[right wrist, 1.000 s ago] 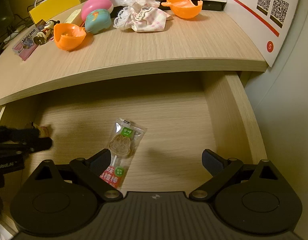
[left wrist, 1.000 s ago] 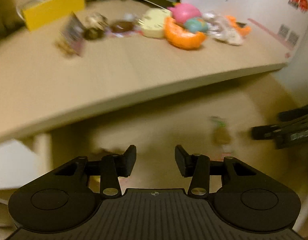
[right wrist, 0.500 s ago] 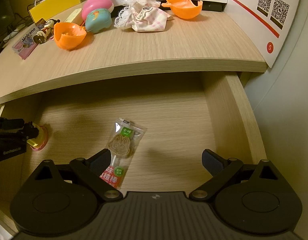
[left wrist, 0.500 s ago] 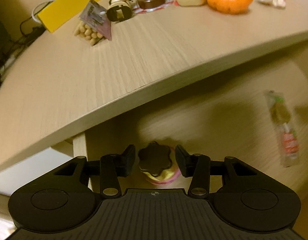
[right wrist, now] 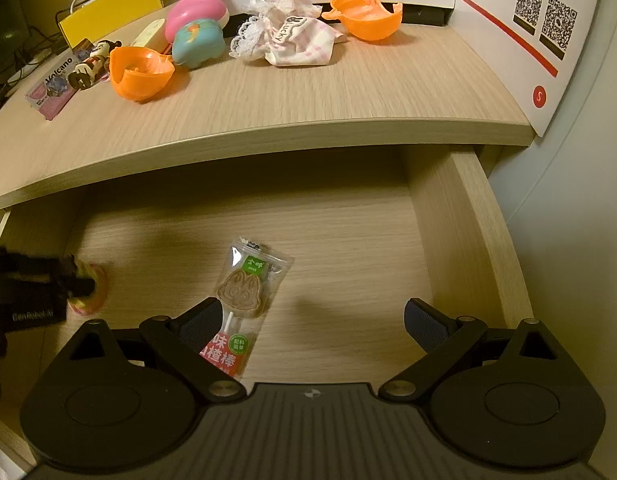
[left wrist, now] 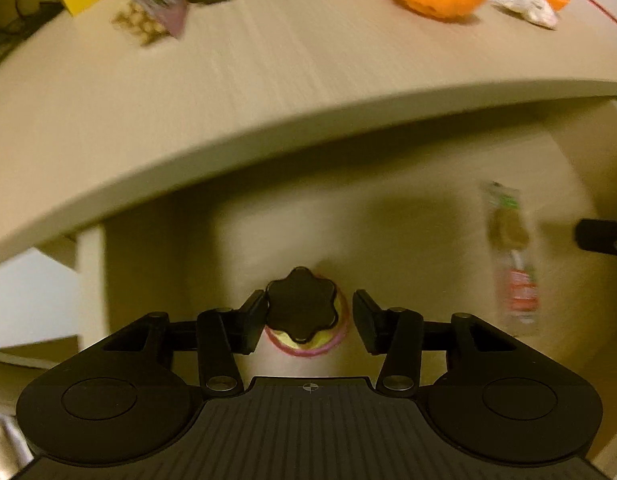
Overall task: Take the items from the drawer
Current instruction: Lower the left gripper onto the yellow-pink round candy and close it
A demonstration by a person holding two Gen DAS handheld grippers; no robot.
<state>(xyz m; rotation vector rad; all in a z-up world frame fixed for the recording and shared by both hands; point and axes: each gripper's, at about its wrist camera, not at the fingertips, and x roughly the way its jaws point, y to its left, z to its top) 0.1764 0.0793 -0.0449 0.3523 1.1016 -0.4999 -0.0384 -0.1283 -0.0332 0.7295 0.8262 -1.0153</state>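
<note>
**A:** Step in hand?

**B:** Pick-up, not yet made. My left gripper (left wrist: pixel 308 322) is down in the open light-wood drawer (right wrist: pixel 464 240) with the small toy cake, dark flower-shaped top over a yellow and pink base (left wrist: pixel 302 312), between its 2 fingers. The jaws stand apart; the left finger looks to be touching or just beside the dark top, and a clear gap shows at the right one. So nothing is clamped.

**A:** And your right?

**B:** My right gripper (right wrist: pixel 312 320) hangs over the drawer's front, jaws wide apart and holding nothing. The clear-wrapped brown squirrel-shaped lollipop with a red label (right wrist: pixel 242 300) lies flat on the drawer floor, its lower end just beside my left finger there.

**A:** What does the next move call for?

**B:** I judge: close the left jaws on the cake's base or top, squarely, since the scalloped top could slip, then lift straight up.

**A:** Room to do that?

**B:** Tight on 1 side. The cake sits near the drawer's left wall, and the curved edge of the pale wooden desktop (left wrist: pixel 268 80) overhangs the back of the drawer. Lifting should come towards me before rising. The drawer's middle is open, and the 2 grippers are well apart.
</note>
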